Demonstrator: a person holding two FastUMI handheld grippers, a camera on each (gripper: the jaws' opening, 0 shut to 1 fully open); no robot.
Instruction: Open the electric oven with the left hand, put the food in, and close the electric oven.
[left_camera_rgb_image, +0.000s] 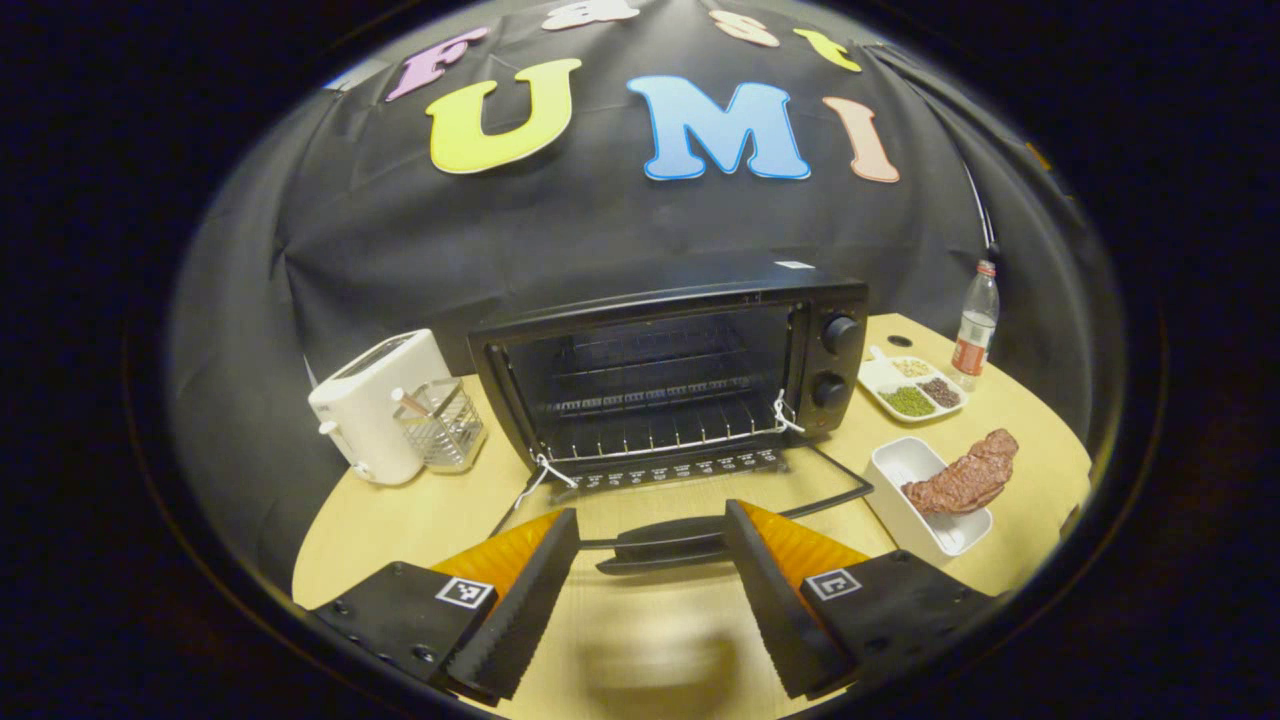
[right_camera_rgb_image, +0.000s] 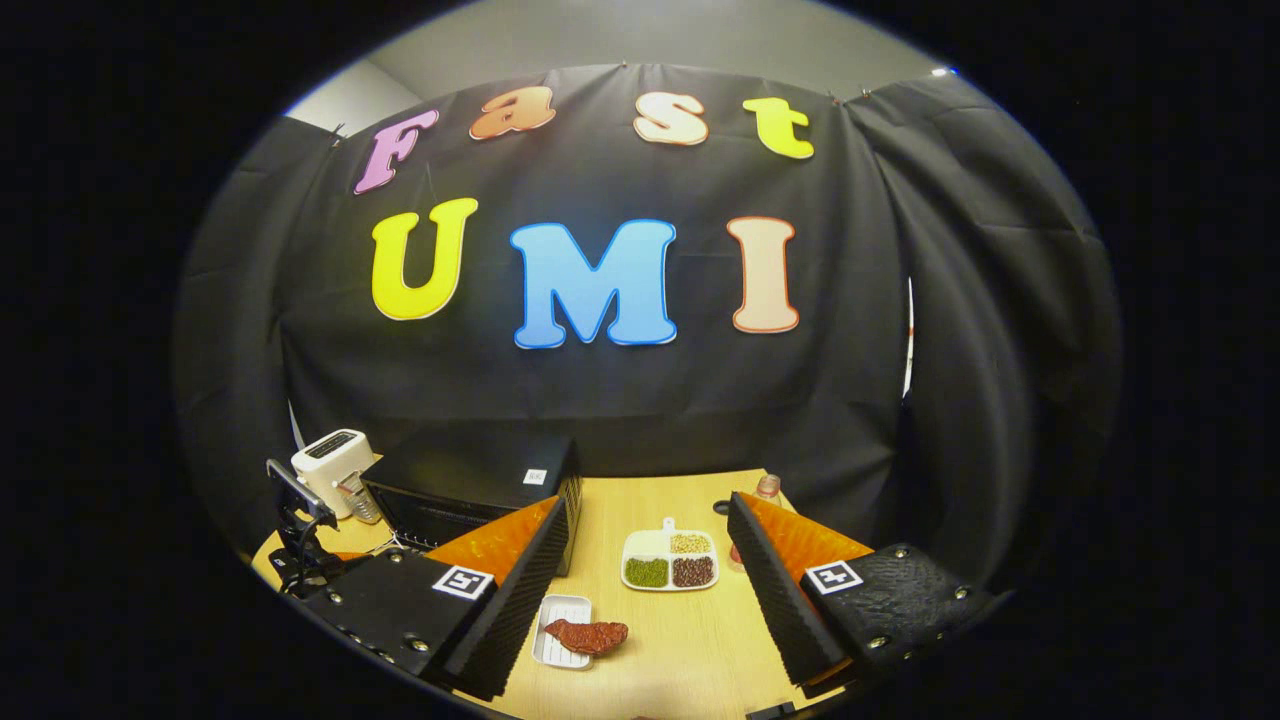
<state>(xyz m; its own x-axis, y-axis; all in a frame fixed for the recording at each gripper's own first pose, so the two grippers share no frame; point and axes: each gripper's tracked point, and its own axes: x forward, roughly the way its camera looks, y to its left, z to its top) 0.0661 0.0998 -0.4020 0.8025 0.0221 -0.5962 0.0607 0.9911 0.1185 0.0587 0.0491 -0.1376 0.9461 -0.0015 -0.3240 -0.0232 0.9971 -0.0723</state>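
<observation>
Your left gripper (left_camera_rgb_image: 650, 590) hangs low with its fingers apart and empty, just short of the black bar handle (left_camera_rgb_image: 660, 543) of the glass oven door (left_camera_rgb_image: 690, 490), which lies dropped flat on the pale wooden table (right_camera_rgb_image: 680, 640). Behind it the black electric oven (left_camera_rgb_image: 670, 375) stands open. Your right gripper (right_camera_rgb_image: 650, 600) is also spread and empty, and is the nearer one to the reddish-brown slab of meat (right_camera_rgb_image: 590, 635). That meat lies ahead and slightly left of its fingers, long axis crosswise, draped over the white rectangular tray (right_camera_rgb_image: 555, 612).
</observation>
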